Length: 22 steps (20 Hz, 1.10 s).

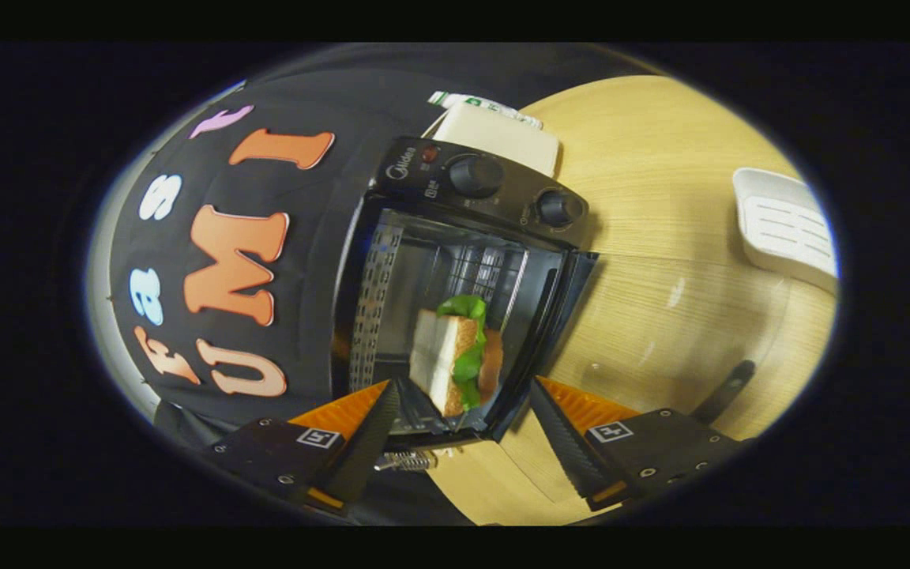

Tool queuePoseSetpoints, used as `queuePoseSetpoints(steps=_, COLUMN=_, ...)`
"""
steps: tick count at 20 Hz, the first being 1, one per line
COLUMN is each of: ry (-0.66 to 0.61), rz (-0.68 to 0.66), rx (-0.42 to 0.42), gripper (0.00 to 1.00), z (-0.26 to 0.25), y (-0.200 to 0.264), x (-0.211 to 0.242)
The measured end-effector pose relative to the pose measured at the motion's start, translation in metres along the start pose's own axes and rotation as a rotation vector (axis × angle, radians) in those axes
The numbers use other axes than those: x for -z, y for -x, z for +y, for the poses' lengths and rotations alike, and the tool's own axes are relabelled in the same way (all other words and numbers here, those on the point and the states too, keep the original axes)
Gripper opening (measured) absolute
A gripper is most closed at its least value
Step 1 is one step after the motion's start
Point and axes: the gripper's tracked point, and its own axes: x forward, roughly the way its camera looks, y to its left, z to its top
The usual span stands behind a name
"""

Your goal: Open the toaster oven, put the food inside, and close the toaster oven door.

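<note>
A black toaster oven (471, 190) with two knobs stands on a round wooden table (684, 316), seen rolled on its side. Its door (562, 316) hangs open towards me. Inside the cavity rests a sandwich (443, 356) of white bread with green lettuce and a reddish filling. My gripper (464, 389) is open just in front of the oven mouth. One fingertip (388, 403) stands on each side of the sandwich's near end, and neither presses on it.
A white slotted tray (783, 229) lies on the table away from the oven. A cream box (502, 134) sits behind the oven. The door's hinge spring (407, 460) shows near the fingers. The black booth wall (210, 261) closes the side opposite the table.
</note>
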Motion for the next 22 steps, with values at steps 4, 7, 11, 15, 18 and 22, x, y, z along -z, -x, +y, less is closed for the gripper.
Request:
queuePoseSetpoints(steps=4, ry=0.252, rz=0.086, rx=-0.038, gripper=0.98, z=0.006, y=0.055, x=0.017)
queuePoseSetpoints(steps=7, ry=0.519, rz=0.083, rx=-0.007, gripper=0.98, z=-0.011, y=0.083, x=0.018)
queuePoseSetpoints(steps=11, ry=0.880, rz=0.093, rx=0.103, gripper=0.98, z=-0.060, y=0.108, x=0.025)
queuePoseSetpoints(steps=15, ry=1.023, rz=0.146, rx=0.194, gripper=0.99, z=-0.108, y=0.113, x=0.034)
queuePoseSetpoints(steps=18, ry=1.093, rz=0.183, rx=0.243, gripper=0.99, z=-0.128, y=0.096, x=0.046)
queuePoseSetpoints(steps=22, ry=1.158, rz=0.223, rx=0.288, gripper=0.99, z=-0.147, y=0.083, x=0.053)
